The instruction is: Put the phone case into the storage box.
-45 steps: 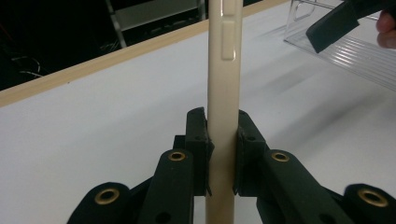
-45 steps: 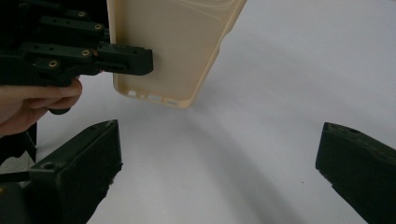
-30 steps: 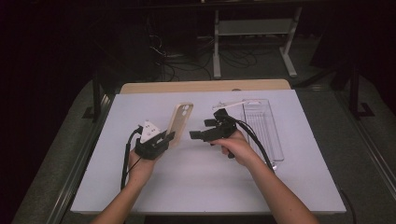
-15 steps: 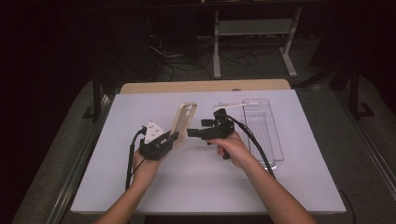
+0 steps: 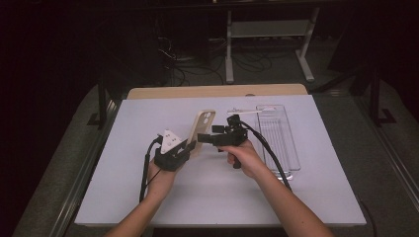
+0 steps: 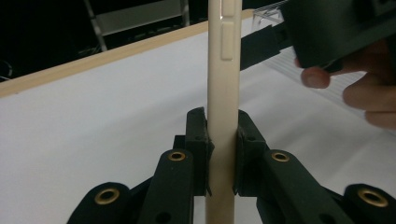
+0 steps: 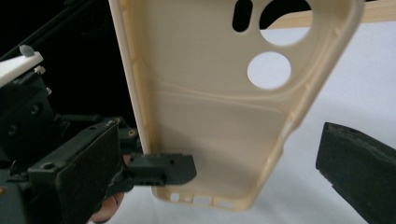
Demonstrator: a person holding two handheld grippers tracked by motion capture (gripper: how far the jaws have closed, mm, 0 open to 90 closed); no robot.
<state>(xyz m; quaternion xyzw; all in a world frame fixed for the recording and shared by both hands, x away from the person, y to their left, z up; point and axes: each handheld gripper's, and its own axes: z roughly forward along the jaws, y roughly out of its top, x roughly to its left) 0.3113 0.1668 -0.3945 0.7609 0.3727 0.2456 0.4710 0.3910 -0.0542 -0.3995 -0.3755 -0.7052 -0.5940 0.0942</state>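
Note:
A beige phone case (image 5: 203, 128) stands upright above the white table (image 5: 148, 197), camera cut-outs at the top. My left gripper (image 5: 190, 147) is shut on its lower edge. In the left gripper view both pads squeeze the case (image 6: 224, 84) edge-on, the gripper (image 6: 222, 140) holding it near the bottom. My right gripper (image 5: 203, 137) points left at the case from the right, open. In the right gripper view the case's hollow inner face (image 7: 219, 107) hangs between my right gripper's (image 7: 219, 172) wide-apart jaws, which do not touch it. A left gripper pad (image 7: 161, 169) shows at the case's lower left.
A clear plastic tray (image 5: 276, 136) lies on the table to the right, behind my right hand. A wooden strip (image 5: 217, 91) borders the table's far edge. A metal stand (image 5: 267, 29) and cables sit on the dark floor beyond.
My left gripper has carried the case a little to the right, closer to the right gripper. The right gripper has stayed where it was.

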